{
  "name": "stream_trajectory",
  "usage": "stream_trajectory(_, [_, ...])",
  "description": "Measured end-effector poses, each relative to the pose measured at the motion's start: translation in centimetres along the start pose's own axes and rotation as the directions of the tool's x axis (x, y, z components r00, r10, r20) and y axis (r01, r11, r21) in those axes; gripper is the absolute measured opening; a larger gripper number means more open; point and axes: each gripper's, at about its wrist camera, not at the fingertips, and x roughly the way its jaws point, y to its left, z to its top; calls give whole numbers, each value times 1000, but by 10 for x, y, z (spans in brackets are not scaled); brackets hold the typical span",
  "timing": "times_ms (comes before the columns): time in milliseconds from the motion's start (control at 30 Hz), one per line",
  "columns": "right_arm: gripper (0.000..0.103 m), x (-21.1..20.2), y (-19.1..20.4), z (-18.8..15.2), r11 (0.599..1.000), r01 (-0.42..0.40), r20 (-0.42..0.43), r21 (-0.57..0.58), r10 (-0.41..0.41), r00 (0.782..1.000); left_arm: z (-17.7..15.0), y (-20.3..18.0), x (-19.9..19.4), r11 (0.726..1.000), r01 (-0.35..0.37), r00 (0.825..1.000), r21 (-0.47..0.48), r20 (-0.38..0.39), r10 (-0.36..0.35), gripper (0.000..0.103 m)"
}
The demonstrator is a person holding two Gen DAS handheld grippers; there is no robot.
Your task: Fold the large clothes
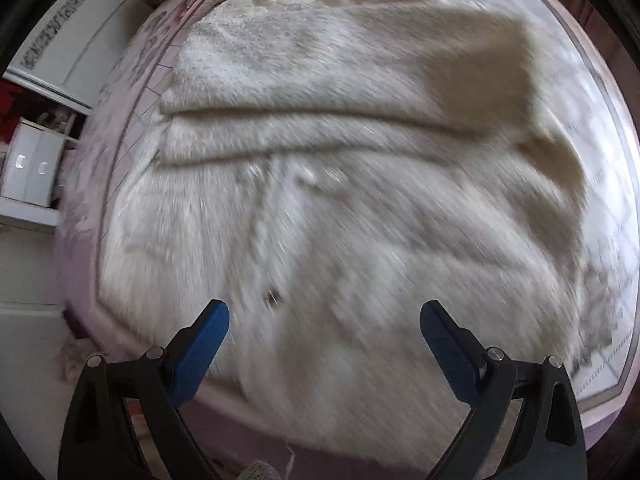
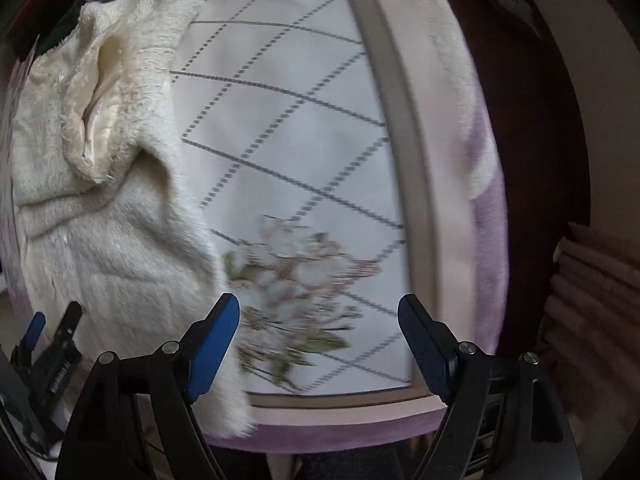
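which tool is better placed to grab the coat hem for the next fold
Left. The left tool is open directly over the fluffy white coat, near its closest edge. The right tool is open too, but mostly over the bedspread, with the coat off to its left.

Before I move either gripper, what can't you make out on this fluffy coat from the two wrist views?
- Left wrist: the cream coat is motion-blurred; small dark item, maybe a fastener, unreadable.
- Left wrist: collar end cut off by top edge.
- Right wrist: coat runs off left edge; hem hangs over bed edge, lower part unseen.
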Motion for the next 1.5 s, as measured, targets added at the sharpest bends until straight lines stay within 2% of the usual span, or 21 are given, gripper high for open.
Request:
stream_trajectory(100, [83, -10, -55, -5, 1000, -9, -1, -5, 9, 1000, -30, -50, -24, 995, -81, 997, 55, 4, 81, 99])
stream_trajectory(200, [83, -13, -104, -3, 1000, -18, -18, 21, 18, 1000, -56, -101, -31, 986, -98, 995, 135, -6, 100, 99])
stream_trajectory(300, [83, -12, -125, 14, 998, -18, -26, 52, 20, 999, -73, -144, -22, 970, -115, 992, 216, -23, 123, 99])
stream_trajectory(367, [83, -8, -143, 22, 998, -11, -29, 63, 13, 999, -79, -163, -6, 955, -166, 983, 246, -35, 180, 99])
stream_trajectory(500, [83, 9, -139, 25, 998, -15, -30, 64, 17, 999, -70, -159, 13, 937, -262, 963, 230, -4, 270, 99])
stream_trajectory(567, [83, 19, -137, 27, 998, -28, -36, 49, 30, 999, -60, -153, 14, 920, -332, 943, 209, 41, 331, 99])
stream_trajectory(667, [83, 28, -130, 31, 996, -90, -38, 22, 91, 995, -44, -139, 17, 909, -375, 927, 183, 66, 369, 96])
stream_trajectory(700, [83, 29, -126, 34, 993, -118, -34, 7, 118, 992, -41, -134, 16, 916, -363, 932, 170, 64, 357, 86])
stream_trajectory(767, [83, 34, -114, 38, 983, -184, -28, -21, 184, 983, -33, -115, 10, 954, -273, 962, 122, 56, 268, 41])
stream_trajectory(800, [83, 35, -108, 43, 969, -245, -22, -37, 245, 969, -32, -111, 3, 965, -239, 970, 107, 58, 234, 10])
stream_trajectory(867, [83, 37, -98, 52, 930, -363, -23, -54, 362, 932, -29, -98, -11, 979, -193, 980, 70, 72, 188, 9])
stream_trajectory(933, [83, 38, -84, 64, 850, -522, -40, -62, 521, 853, -27, -83, -30, 985, -168, 981, 41, 100, 163, 7])
stream_trajectory(1067, [103, 42, -43, 93, 676, -735, -46, -54, 733, 678, -25, -65, -54, 990, -142, 983, 22, 119, 139, 7])
stream_trajectory(1167, [103, 52, -8, 116, 595, -803, -64, -21, 801, 595, -21, -57, -59, 992, -126, 985, 23, 119, 122, 7])
stream_trajectory(1233, [103, 61, 14, 129, 562, -827, -81, 1, 824, 560, -17, -49, -59, 993, -113, 986, 28, 125, 109, 7])
stream_trajectory(1267, [103, 65, 25, 134, 563, -827, -88, 6, 824, 560, -15, -47, -58, 994, -103, 987, 28, 125, 99, 7])
stream_trajectory(1367, [102, 77, 65, 140, 615, -788, -141, 28, 783, 606, -9, -30, -53, 999, -39, 992, 18, 121, 37, 7])
stream_trajectory(1400, [97, 79, 70, 142, 629, -776, -119, 37, 774, 622, -7, -25, -51, 1000, -16, 993, 10, 118, 14, 7])
stream_trajectory(1433, [75, 78, 74, 142, 645, -763, -93, 46, 763, 640, -6, -18, -51, 1000, 11, 993, 3, 115, -11, 6])
stream_trajectory(1467, [40, 75, 79, 142, 700, -713, -89, 53, 714, 694, -5, -6, -50, 999, 49, 992, -6, 114, -48, 6])
stream_trajectory(1500, [36, 71, 82, 140, 713, -699, -76, 57, 701, 709, -4, 2, -50, 997, 75, 991, -11, 113, -73, 6])
